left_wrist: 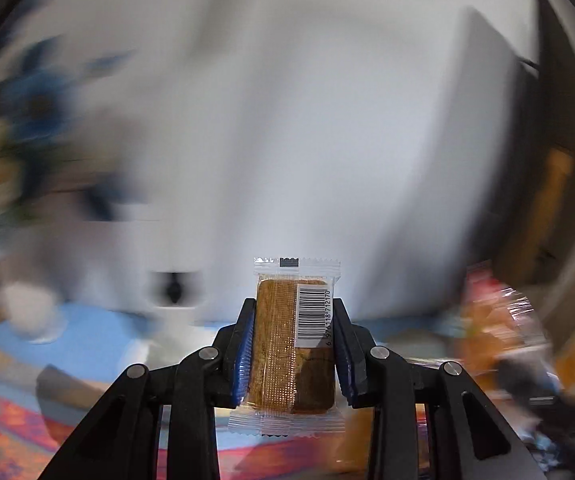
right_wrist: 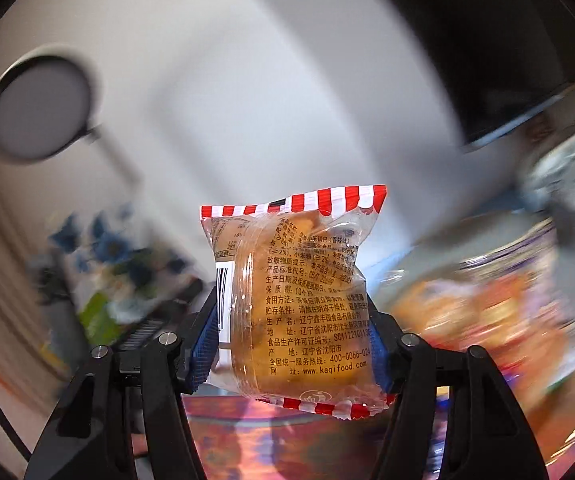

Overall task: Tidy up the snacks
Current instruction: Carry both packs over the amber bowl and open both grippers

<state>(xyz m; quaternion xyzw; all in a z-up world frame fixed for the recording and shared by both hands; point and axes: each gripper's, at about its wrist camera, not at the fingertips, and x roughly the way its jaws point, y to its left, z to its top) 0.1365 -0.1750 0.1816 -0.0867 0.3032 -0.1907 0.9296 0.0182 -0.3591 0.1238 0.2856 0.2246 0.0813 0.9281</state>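
My left gripper (left_wrist: 293, 312) is shut on a brown biscuit bar in a clear wrapper (left_wrist: 287, 344) with a barcode label; the bar stands upright between the blue pads, lifted above the table. My right gripper (right_wrist: 293, 300) is shut on a clear snack packet with red-and-white striped ends (right_wrist: 295, 300), holding yellow-orange crisps and printed text; it is also held up in the air. Both backgrounds are motion-blurred.
A blue and red patterned tablecloth (left_wrist: 87, 344) lies below. A blurred pile of snack packets (right_wrist: 487, 312) sits at the right in the right wrist view. Blue flowers (right_wrist: 107, 248) stand at left. A white wall and a dark screen (right_wrist: 487, 60) are behind.
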